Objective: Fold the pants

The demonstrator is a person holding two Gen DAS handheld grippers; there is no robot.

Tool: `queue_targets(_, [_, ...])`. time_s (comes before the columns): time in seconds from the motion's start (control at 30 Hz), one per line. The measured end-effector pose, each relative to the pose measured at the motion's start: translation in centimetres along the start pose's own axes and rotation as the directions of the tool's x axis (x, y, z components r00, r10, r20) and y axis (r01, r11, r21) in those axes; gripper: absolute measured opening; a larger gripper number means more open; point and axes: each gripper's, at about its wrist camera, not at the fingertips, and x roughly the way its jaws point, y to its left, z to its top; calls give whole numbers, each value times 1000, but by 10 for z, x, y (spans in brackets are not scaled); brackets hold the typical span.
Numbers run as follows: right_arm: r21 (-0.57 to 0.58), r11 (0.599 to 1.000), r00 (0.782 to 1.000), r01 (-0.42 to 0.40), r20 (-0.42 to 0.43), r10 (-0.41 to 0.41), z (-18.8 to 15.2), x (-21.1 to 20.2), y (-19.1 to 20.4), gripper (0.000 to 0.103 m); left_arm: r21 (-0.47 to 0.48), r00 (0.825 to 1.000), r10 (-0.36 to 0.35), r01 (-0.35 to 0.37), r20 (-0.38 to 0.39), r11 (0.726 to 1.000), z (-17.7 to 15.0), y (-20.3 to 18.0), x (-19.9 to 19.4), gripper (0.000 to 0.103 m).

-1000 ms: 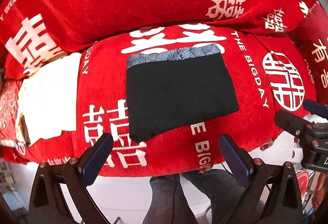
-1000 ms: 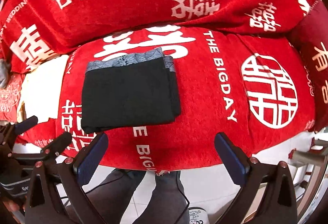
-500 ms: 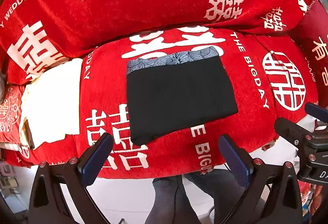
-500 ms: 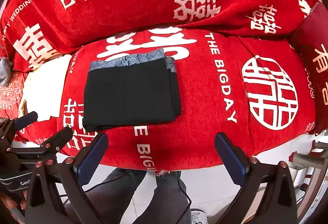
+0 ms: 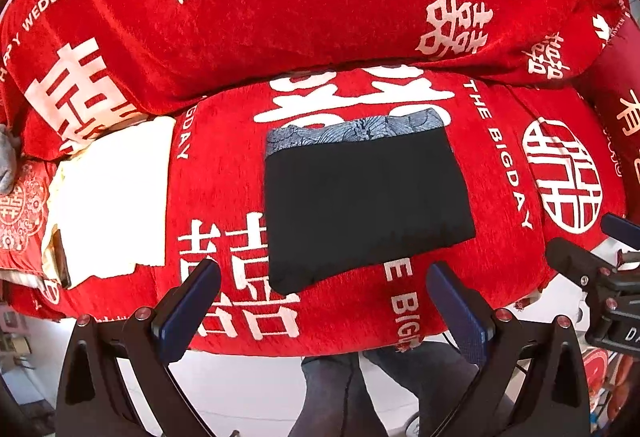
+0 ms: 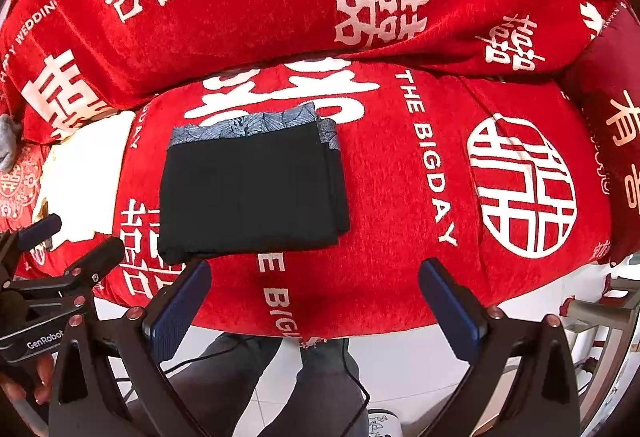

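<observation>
**Pants folded flat; little or nothing seems left to do**

The pants (image 5: 366,205) lie as a compact dark rectangle on the seat of the red sofa (image 5: 500,165), just in front of the back cushion (image 5: 320,9). A blue-grey patterned band, probably the waistband, runs along the far edge. In the right wrist view the stacked layers show at the right side of the pants (image 6: 250,189), their edges fairly even, with one patterned corner peeking out.

The left gripper (image 5: 320,305) hangs at the front edge of the seat, jaws spread wide and holding nothing. The right gripper (image 6: 314,301) does likewise, its jaws also apart and empty. Neither touches the cloth.

A white cloth (image 5: 112,197) lies on the seat to the left, apart from the pants.

Judging by the tidy bundle, the folding looks complete; at most a slight straightening of the near left corner might remain.
</observation>
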Motion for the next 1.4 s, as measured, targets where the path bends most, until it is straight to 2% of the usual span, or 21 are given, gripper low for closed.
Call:
queue_targets(0.23, [-24,1000,1000,14,-18,-15,1,6,7,103,-21,1000,-10,9,-13,1000,-3,3,6,103])
queue_targets(0.5, [-47,998,999,38,-28,-39,2,11,12,103,-16,1000,-8,8,5,1000,-4,2,8,103])
queue_targets(0.67, [-60,997,998,37,-40,-40,2,13,17,103,-1,1000,12,-12,28,1000,-4,2,7,103])
queue_targets(1.4, [-64,997,998,32,-54,-35,3,18,22,103,6,1000,9,-9,30,1000,-5,0,8,103])
